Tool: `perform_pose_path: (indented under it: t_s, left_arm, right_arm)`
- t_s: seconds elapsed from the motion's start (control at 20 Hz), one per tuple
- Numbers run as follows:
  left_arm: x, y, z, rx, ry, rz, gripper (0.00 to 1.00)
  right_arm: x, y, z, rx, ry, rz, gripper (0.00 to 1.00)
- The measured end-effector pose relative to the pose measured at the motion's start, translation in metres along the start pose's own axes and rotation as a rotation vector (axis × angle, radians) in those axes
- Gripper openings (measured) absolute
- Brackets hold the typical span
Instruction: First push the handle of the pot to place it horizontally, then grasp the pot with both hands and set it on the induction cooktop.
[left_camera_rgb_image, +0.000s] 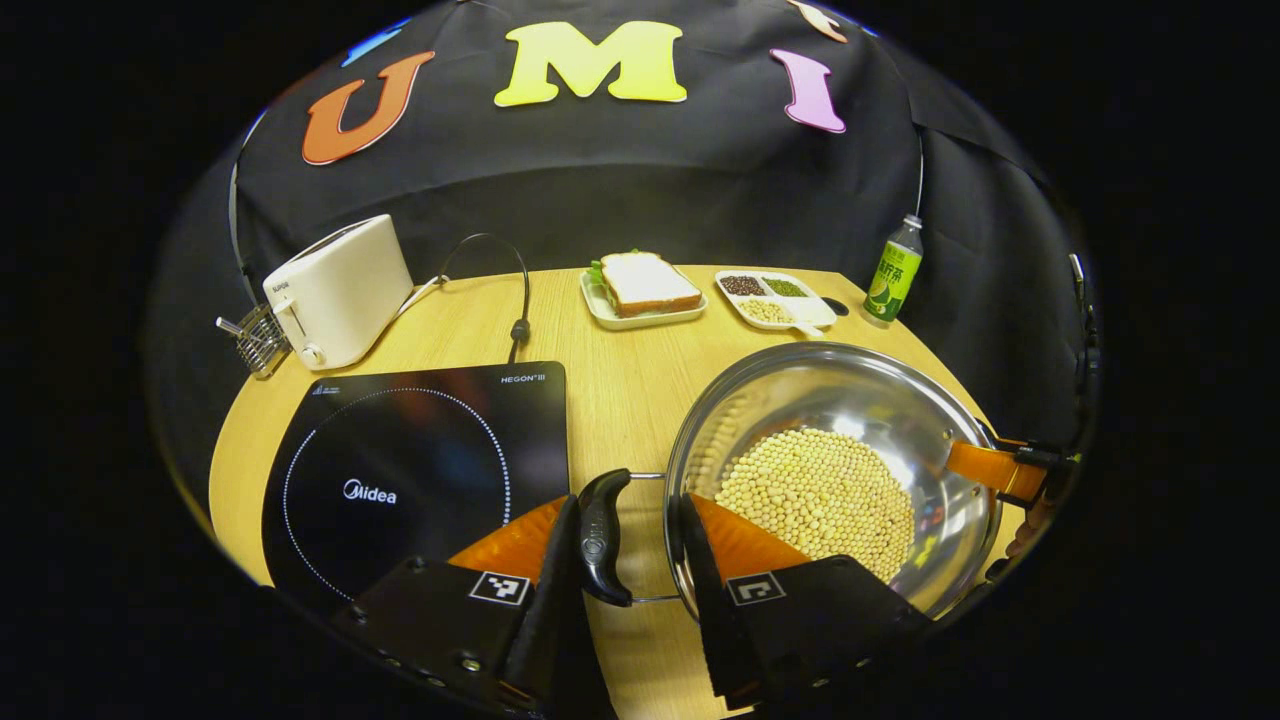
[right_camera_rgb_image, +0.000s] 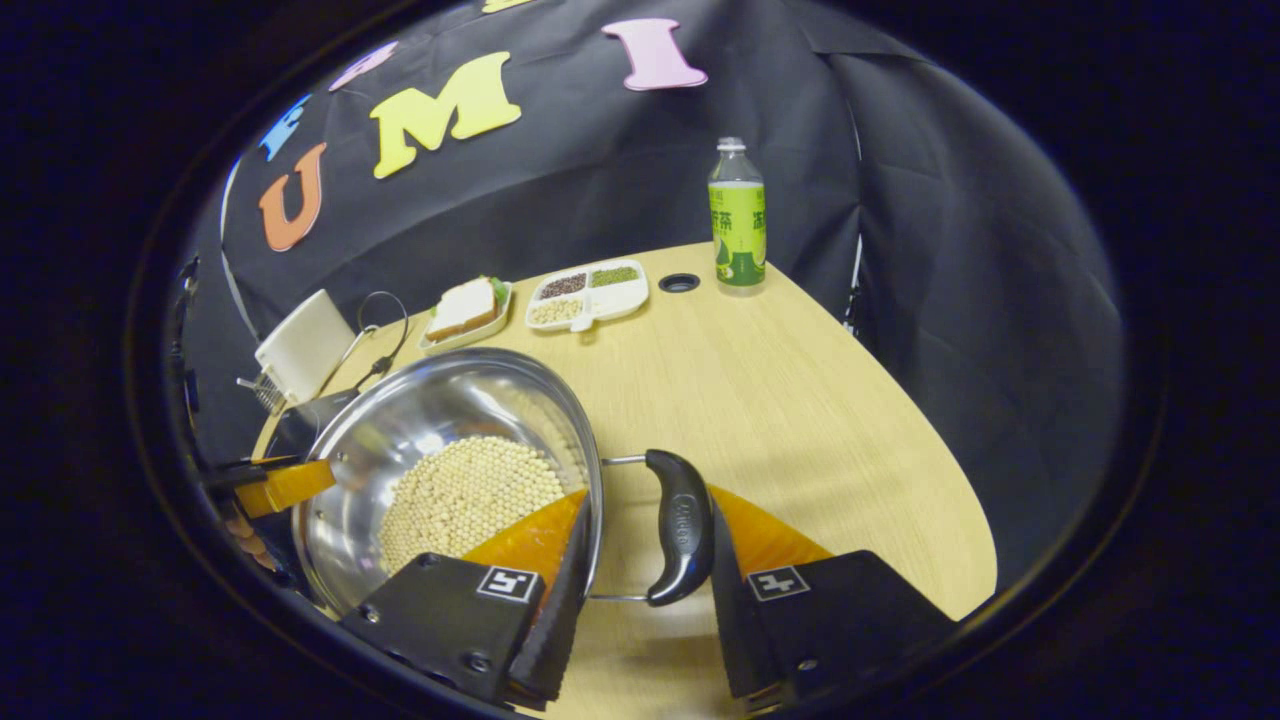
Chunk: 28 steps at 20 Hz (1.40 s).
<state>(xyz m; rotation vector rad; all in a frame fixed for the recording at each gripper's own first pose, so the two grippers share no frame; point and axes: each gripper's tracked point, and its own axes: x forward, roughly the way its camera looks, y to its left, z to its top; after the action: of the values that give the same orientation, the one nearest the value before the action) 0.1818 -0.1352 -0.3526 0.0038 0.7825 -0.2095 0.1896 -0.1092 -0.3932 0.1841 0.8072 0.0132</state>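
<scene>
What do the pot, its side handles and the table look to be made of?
Pot: bare polished metal, probably stainless steel; its inner wall mirrors the beans and lights. Handles: glossy black grips, likely hard plastic, on thin bare metal wire loops. Table: pale wood grain with a matte look; solid wood or a printed laminate cannot be told.

A staged kitchen booth: black cloth wall (left_camera_rgb_image: 640, 190) behind a light wooden bench (left_camera_rgb_image: 630, 400) carrying a black glass induction cooktop (left_camera_rgb_image: 420, 470), white toaster (left_camera_rgb_image: 340, 290), and plated sandwich (left_camera_rgb_image: 645, 285).
</scene>
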Motion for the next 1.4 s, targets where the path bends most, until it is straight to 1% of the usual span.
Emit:
perform_pose_path:
  t_s: [0.1, 0.3, 0.45, 0.5, 0.55, 0.6, 0.7, 0.85, 1.1, 1.25, 1.4]
  left_arm:
    - [-0.014, -0.004, 0.005, 0.018, -0.03, -0.009, 0.57]
    - [-0.045, -0.002, 0.019, 0.011, -0.078, -0.015, 0.57]
    - [-0.076, 0.011, 0.03, 0.018, -0.133, -0.007, 0.57]
    - [-0.086, 0.017, 0.033, 0.017, -0.146, -0.001, 0.56]
    - [-0.096, 0.024, 0.034, 0.016, -0.153, 0.004, 0.56]
    - [-0.104, 0.033, 0.036, 0.017, -0.163, 0.011, 0.56]
    - [-0.124, 0.053, 0.041, 0.018, -0.195, 0.035, 0.56]
    - [-0.148, 0.088, 0.041, -0.009, -0.218, 0.07, 0.56]
    - [-0.173, 0.152, 0.041, -0.064, -0.238, 0.121, 0.56]
    - [-0.172, 0.188, 0.038, -0.083, -0.23, 0.149, 0.56]
    - [-0.157, 0.221, 0.03, -0.118, -0.202, 0.158, 0.56]
  right_arm:
    - [-0.018, -0.001, 0.004, -0.012, -0.021, -0.01, 0.61]
    - [-0.055, 0.008, 0.016, -0.02, -0.06, -0.019, 0.61]
    - [-0.082, 0.027, 0.023, -0.02, -0.089, -0.007, 0.61]
    - [-0.089, 0.035, 0.024, -0.017, -0.088, 0.001, 0.62]
    - [-0.095, 0.044, 0.025, -0.02, -0.085, 0.009, 0.6]
    - [-0.102, 0.053, 0.026, -0.021, -0.085, 0.017, 0.62]
    - [-0.113, 0.077, 0.03, -0.025, -0.089, 0.037, 0.62]
    - [-0.123, 0.119, 0.032, -0.055, -0.1, 0.069, 0.61]
    - [-0.126, 0.193, 0.041, -0.115, -0.122, 0.115, 0.61]
    - [-0.114, 0.234, 0.041, -0.143, -0.118, 0.133, 0.6]
    - [-0.094, 0.266, 0.036, -0.159, -0.106, 0.14, 0.6]
